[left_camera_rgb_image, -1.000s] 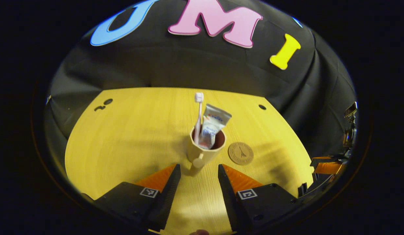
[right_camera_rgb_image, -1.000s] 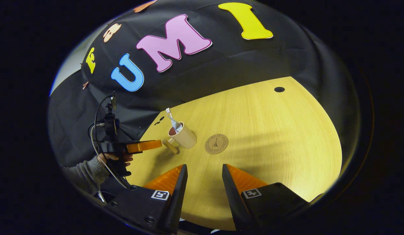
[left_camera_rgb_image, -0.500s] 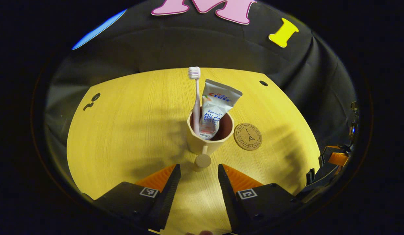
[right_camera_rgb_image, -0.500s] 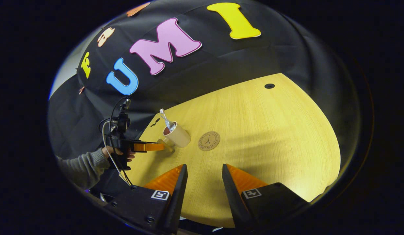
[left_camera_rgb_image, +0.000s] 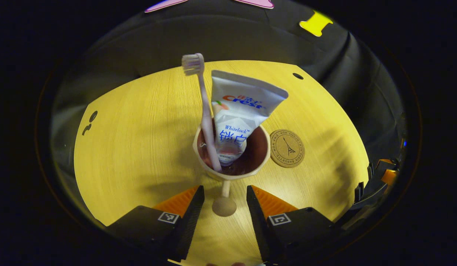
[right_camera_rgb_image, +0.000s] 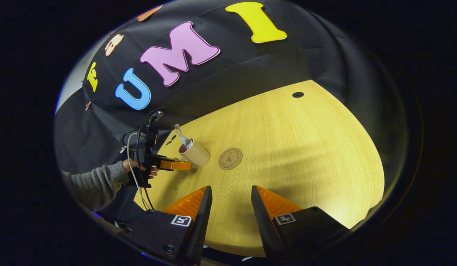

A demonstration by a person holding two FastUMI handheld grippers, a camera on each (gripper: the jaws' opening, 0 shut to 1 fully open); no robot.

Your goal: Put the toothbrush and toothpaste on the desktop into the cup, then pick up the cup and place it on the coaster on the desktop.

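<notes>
A beige cup (left_camera_rgb_image: pixel 257 157) stands on the wooden table with a pink toothbrush (left_camera_rgb_image: pixel 204 107) and a white toothpaste tube (left_camera_rgb_image: pixel 243 107) upright inside it. Just right of the cup lies a round cork coaster (left_camera_rgb_image: pixel 287 148). My left gripper (left_camera_rgb_image: pixel 224 189) is open, and the cup's handle knob (left_camera_rgb_image: pixel 224 207) sits between its fingers without being pressed. In the right gripper view the cup (right_camera_rgb_image: pixel 196 154) and the coaster (right_camera_rgb_image: pixel 230 158) lie far off, with the left gripper (right_camera_rgb_image: pixel 184 165) at the cup's handle. My right gripper (right_camera_rgb_image: pixel 231 189) hangs open over bare table.
The table (right_camera_rgb_image: pixel 306 155) has a curved edge and a small dark hole (right_camera_rgb_image: pixel 297 95) near the back. A hand (right_camera_rgb_image: pixel 139 170) in a grey sleeve (right_camera_rgb_image: pixel 91 181) holds the left gripper, cables trailing from it. The right gripper (left_camera_rgb_image: pixel 376 181) shows at the table's right edge.
My left gripper has moved forward to the cup, so the handle knob now lies between its fingers. The right gripper has hardly moved.
</notes>
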